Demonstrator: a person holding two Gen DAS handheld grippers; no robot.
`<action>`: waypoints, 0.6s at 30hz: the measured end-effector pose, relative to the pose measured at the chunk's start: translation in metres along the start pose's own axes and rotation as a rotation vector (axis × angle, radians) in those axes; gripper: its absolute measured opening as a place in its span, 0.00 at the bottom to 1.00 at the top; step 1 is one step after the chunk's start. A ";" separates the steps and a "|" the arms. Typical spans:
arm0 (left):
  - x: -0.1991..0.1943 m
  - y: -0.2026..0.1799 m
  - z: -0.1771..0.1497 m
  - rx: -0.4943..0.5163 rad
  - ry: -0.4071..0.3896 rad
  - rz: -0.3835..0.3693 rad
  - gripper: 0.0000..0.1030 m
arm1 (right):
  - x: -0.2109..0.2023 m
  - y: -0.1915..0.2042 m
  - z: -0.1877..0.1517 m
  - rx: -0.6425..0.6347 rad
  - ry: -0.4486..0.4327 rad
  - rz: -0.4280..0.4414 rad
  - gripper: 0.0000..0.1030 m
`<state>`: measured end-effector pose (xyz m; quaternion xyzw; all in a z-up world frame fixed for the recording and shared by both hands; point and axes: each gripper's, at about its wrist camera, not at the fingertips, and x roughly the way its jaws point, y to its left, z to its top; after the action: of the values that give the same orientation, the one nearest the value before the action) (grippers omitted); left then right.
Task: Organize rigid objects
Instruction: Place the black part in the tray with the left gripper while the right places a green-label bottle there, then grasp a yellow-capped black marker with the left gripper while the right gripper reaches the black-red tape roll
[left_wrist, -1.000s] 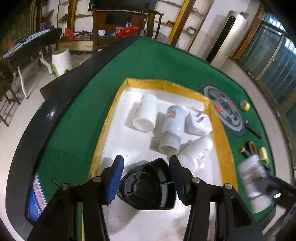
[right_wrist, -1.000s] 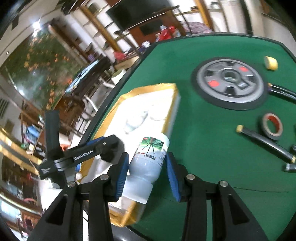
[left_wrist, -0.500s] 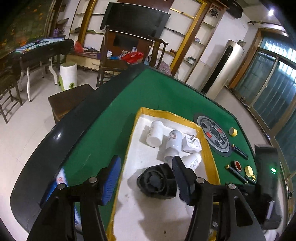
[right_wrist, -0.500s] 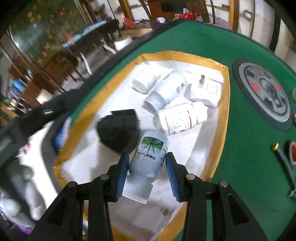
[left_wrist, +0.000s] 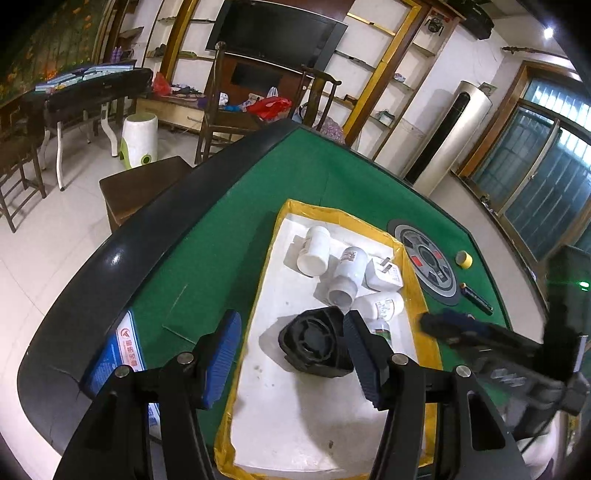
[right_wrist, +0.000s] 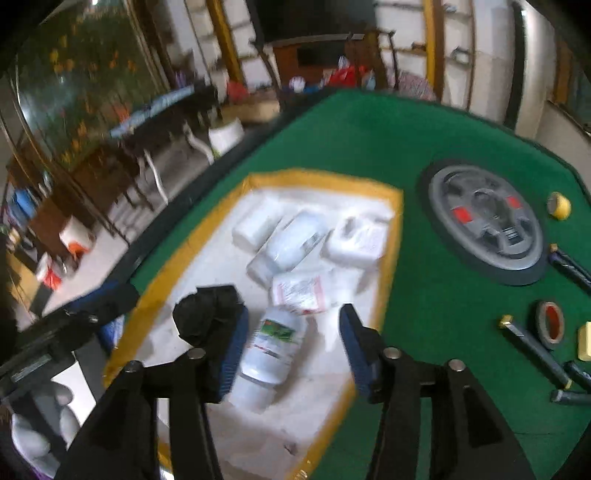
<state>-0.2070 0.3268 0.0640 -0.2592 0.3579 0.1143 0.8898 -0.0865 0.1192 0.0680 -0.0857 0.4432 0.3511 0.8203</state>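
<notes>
A white tray with a yellow rim lies on the green table. In it are several white bottles, a white plug adapter and a black round part. My left gripper hovers open above the tray's near half, with the black part lying beyond its right finger. A green-labelled white bottle lies on the tray between the opening jaws of my right gripper. The right pad stands clear of the bottle.
On the felt right of the tray lie a grey disc, a yellow tape roll, a red tape roll, black pens and a yellow block. A blue-white packet sits at the table's near-left edge.
My right gripper carried the green-labelled bottle from the tray's edge over the tray, and its jaws have spread off it. My left gripper pulled back and up from the black part.
</notes>
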 end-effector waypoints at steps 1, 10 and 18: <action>-0.001 0.000 -0.001 0.000 0.000 0.002 0.63 | -0.007 -0.006 -0.001 0.011 -0.019 0.000 0.60; -0.006 -0.049 -0.025 0.105 0.044 -0.035 0.63 | -0.056 -0.098 -0.038 0.183 -0.088 -0.050 0.61; -0.009 -0.124 -0.053 0.277 0.108 -0.126 0.63 | -0.106 -0.206 -0.088 0.426 -0.160 -0.138 0.61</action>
<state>-0.1959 0.1938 0.0855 -0.1618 0.4007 -0.0064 0.9018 -0.0492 -0.1251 0.0640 0.0873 0.4340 0.1987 0.8744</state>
